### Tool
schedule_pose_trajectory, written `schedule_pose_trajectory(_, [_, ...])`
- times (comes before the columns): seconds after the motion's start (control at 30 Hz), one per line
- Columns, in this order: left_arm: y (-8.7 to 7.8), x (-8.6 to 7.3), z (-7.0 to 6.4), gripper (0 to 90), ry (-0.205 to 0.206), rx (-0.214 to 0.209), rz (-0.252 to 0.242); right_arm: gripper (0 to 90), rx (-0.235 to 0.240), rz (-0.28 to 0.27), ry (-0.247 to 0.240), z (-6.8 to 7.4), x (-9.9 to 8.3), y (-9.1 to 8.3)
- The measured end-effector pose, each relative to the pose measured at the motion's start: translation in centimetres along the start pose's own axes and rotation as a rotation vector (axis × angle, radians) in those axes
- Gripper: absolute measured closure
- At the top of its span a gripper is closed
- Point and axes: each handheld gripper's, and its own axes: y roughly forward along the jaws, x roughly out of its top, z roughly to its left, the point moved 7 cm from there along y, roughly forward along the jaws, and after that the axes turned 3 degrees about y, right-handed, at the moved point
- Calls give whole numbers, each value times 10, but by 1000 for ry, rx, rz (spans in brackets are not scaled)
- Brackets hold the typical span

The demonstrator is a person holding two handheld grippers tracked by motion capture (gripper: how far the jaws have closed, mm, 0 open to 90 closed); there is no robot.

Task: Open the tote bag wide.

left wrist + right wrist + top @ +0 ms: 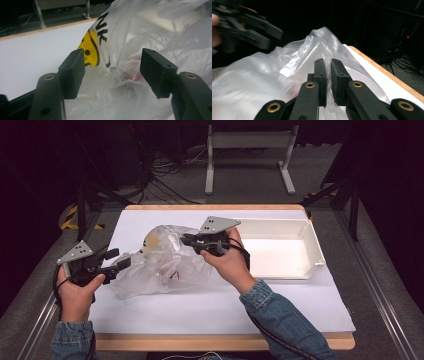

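Observation:
A crumpled clear plastic bag (155, 265) with a yellow smiley face (90, 50) and black lettering lies on the white sheet, left of centre. My right gripper (185, 240) is at the bag's upper right side. In the right gripper view its jaws (328, 62) are shut on a fold of the bag's film (262, 70). My left gripper (117, 258) is at the bag's left edge, open. In the left gripper view the bag (155, 30) lies between and beyond the spread jaws (112, 57). Something reddish shows faintly inside the bag.
A white rectangular tray (315, 250) stands on the right half of the table, just beyond my right hand. A white sheet (200, 305) covers the wooden table (200, 342). A white stand (250, 140) and cables lie on the floor behind.

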Motion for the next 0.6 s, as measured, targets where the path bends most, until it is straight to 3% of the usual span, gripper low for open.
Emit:
schedule_pose_trajectory(0.2, [2,12,-31,290,85,-76,22,812,-27,25,30,-11,-9,15])
schedule_pose_trajectory(0.33, [15,12,-47,235,145,-111,69,795,-52,42,46,-19,-16,23])
schedule_pose_trajectory(0.43, [34,-1,-43,187,133,-111,116,783,-78,62,71,-29,-24,30])
schedule_pose_trajectory(0.53, [42,-9,-38,165,116,-99,140,782,-96,72,80,-34,-29,33])
schedule_pose_trajectory(0.6, [50,-21,-30,179,98,-89,192,777,-112,84,92,-39,-34,35])
